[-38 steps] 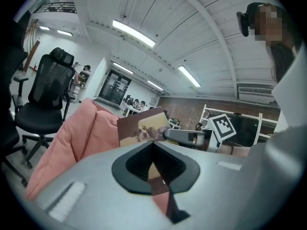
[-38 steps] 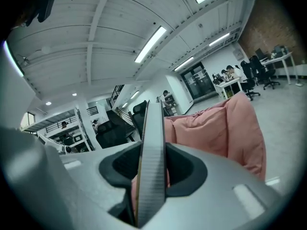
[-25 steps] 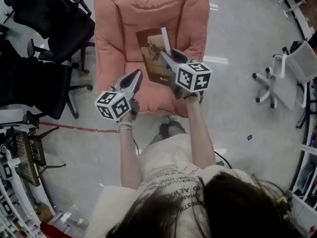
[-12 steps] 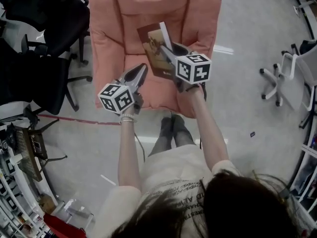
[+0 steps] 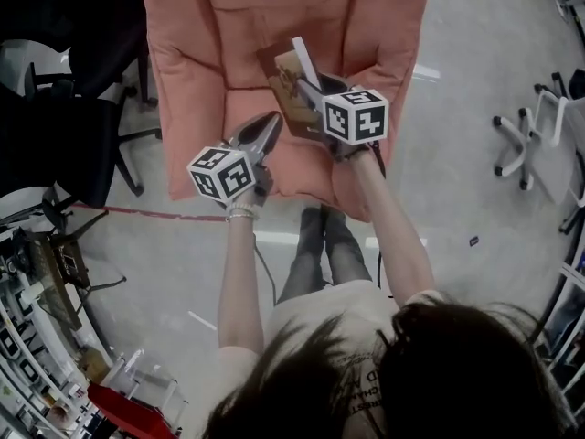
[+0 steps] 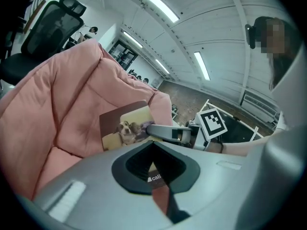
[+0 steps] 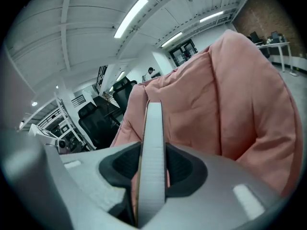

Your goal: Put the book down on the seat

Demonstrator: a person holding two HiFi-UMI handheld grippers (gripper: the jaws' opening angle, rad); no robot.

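Logged pink padded fabric armchair (image 5: pixel 196 80) across the top edge of the head view, on grey floor. Noted black mesh office chairs (image 5: pixel 64 135) off its left side and a white-legged swivel chair (image 5: pixel 535 144) near the right edge.

Found brown-covered book with a dog picture (image 5: pixel 291 85) over the middle of the seat cushion (image 5: pixel 297 163), toward the back edge and the right armrest side. Cover faces left and upward, with the white page edge turned up. Cannot tell whether its lower edge touches the cushion.

Right gripper (image 5: pixel 306 90) clenched on the book from the front-edge side. In the right gripper view the book (image 7: pixel 153 123) shows edge-on, pressed between both jaw pads.

Left gripper (image 5: pixel 265 133) holds nothing, jaws drawn together to a point. Sits above the seat's front-left part, low and left of the book, tip just beside the book's near corner but apart from it. From the left gripper view, the dog cover (image 6: pixel 127 128) shows straight ahead, the right gripper's jaw (image 6: pixel 163 131) lying across its right edge.
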